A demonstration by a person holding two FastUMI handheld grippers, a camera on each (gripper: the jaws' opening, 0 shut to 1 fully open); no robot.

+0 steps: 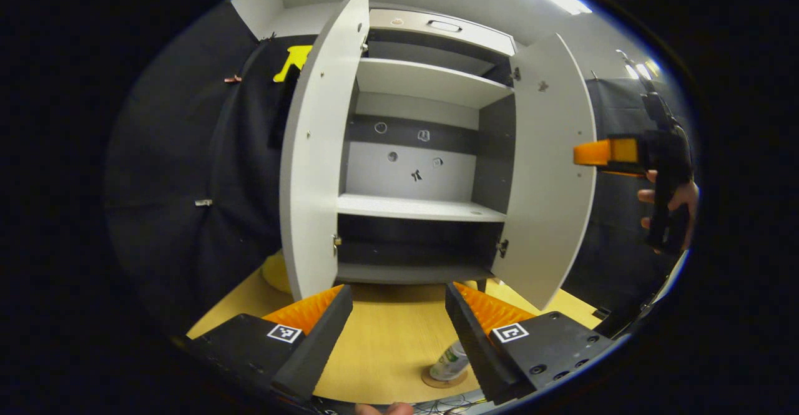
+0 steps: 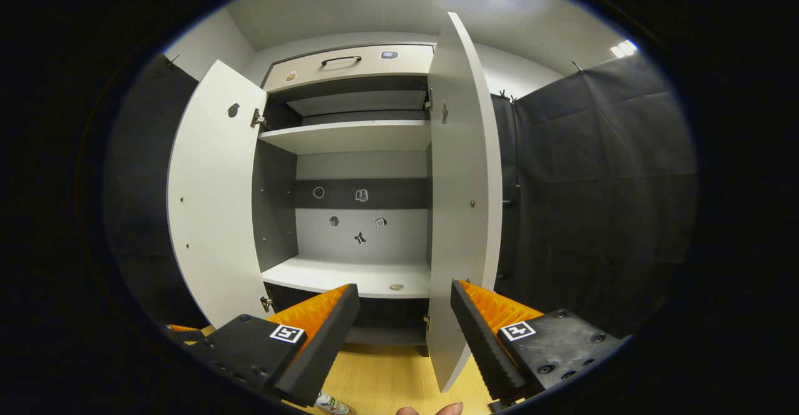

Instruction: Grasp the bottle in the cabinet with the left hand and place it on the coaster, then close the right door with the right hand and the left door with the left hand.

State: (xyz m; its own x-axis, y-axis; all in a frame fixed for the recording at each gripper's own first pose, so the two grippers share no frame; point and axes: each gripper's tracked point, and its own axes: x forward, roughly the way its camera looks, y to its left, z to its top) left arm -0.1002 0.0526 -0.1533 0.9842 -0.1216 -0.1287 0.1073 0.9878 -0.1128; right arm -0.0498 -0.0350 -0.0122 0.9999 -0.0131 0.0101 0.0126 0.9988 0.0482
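Note:
The white cabinet (image 1: 418, 206) stands with both doors open and its shelves bare. A small clear bottle (image 1: 450, 362) stands upright on a round coaster (image 1: 441, 380) on the wooden table, low beside my right-hand finger. My left gripper (image 1: 399, 315) is open, apart from the bottle and in front of the cabinet. The right gripper (image 1: 590, 154), held by a hand (image 1: 677, 200), sits at the outer edge of the right door (image 1: 549, 171). In the right gripper view that gripper (image 2: 404, 315) is open, and the right door (image 2: 465, 203) stands edge-on just ahead between its fingers.
The left door (image 1: 318, 153) swings far out toward me. A pale round mat (image 1: 274, 271) lies on the wooden table (image 1: 387, 340) behind it. Black cloth walls close in both sides. A drawer with a handle (image 2: 342, 60) tops the cabinet.

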